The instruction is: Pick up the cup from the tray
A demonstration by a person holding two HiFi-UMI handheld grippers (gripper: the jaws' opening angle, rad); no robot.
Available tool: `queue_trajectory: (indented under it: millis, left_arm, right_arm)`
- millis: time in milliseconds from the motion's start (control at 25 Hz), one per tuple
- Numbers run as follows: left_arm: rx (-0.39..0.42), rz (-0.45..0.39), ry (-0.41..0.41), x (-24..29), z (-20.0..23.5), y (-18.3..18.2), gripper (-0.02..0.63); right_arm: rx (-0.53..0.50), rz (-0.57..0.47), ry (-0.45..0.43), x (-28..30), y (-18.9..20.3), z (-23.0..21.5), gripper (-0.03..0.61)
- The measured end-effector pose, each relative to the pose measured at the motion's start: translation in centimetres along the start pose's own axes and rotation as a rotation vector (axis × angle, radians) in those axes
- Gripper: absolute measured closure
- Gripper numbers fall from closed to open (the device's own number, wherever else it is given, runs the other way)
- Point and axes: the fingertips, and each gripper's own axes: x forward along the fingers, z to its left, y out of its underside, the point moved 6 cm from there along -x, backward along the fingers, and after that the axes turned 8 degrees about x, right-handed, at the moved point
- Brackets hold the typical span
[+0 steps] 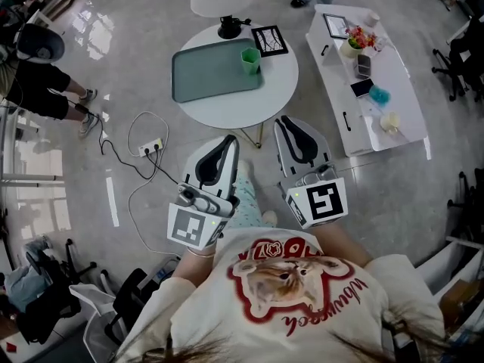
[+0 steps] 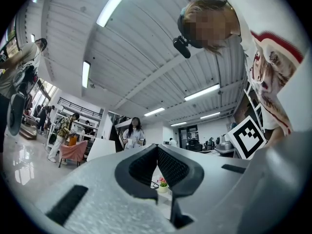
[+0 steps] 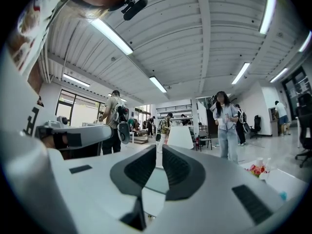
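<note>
Holding left gripper (image 1: 229, 140) and right gripper (image 1: 282, 122) closed, we see the cup (image 1: 250, 60) at the bare tray's (image 1: 206, 76) right edge — well ahead.

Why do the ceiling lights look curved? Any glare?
Left gripper view: the wide-angle lens bows the ceiling light strip; right gripper view: the ceiling lamp bends likewise; head view: bright glare on the glossy floor, green cup sharp.

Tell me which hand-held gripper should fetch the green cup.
Right, probably: the right hand-held gripper is nearer the green plastic cup, which stands at the right edge of the grey-green rectangular tray.
</note>
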Motion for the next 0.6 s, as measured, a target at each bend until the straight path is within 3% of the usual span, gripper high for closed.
queue_trajectory:
  millis: [600]
  left_arm:
    - [-0.004,-0.026,0.091,11.6,13.1,3.6,0.600]
  right_arm:
    - [-0.009,-0.037,0.084,15.5,-2.0,-5.3,0.525]
